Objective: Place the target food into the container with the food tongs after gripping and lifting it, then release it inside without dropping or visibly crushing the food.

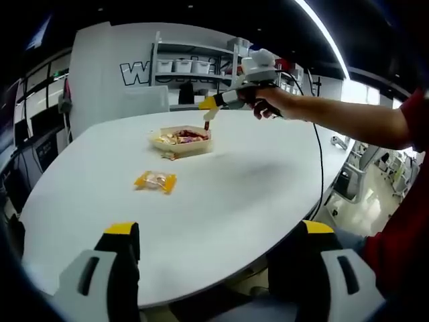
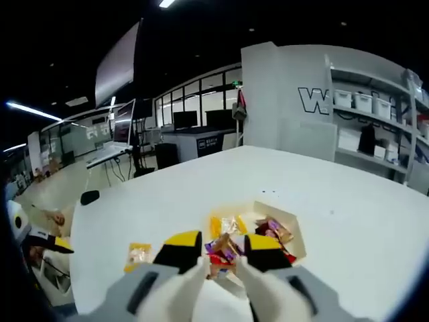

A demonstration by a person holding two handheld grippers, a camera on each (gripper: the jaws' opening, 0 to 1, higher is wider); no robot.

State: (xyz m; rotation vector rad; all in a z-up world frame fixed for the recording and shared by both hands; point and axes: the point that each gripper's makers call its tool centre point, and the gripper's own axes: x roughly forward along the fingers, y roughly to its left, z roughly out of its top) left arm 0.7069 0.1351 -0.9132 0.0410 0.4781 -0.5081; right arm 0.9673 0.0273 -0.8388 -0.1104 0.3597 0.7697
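A shallow cream container (image 1: 182,142) holding several wrapped snacks sits on the white table (image 1: 255,188). A yellow snack packet (image 1: 155,181) lies loose in front of it. My right gripper (image 1: 213,102), held by a hand, hovers over the container's right side, shut on white food tongs (image 1: 207,119) that point down. In the right gripper view the right gripper (image 2: 222,243) grips the tongs (image 2: 191,282), whose tips pinch a small reddish wrapped snack (image 2: 223,258) just above the container (image 2: 295,235). The yellow packet (image 2: 139,255) lies to the left. My left gripper (image 1: 218,235) stands open near the table's front edge.
The rounded table edge (image 1: 288,235) runs close to my left gripper. The person's arm (image 1: 348,121) and a black cable (image 1: 319,168) cross the table's right side. Shelves with white bins (image 1: 184,67) stand behind. The left gripper (image 2: 43,243) shows off the table's far side.
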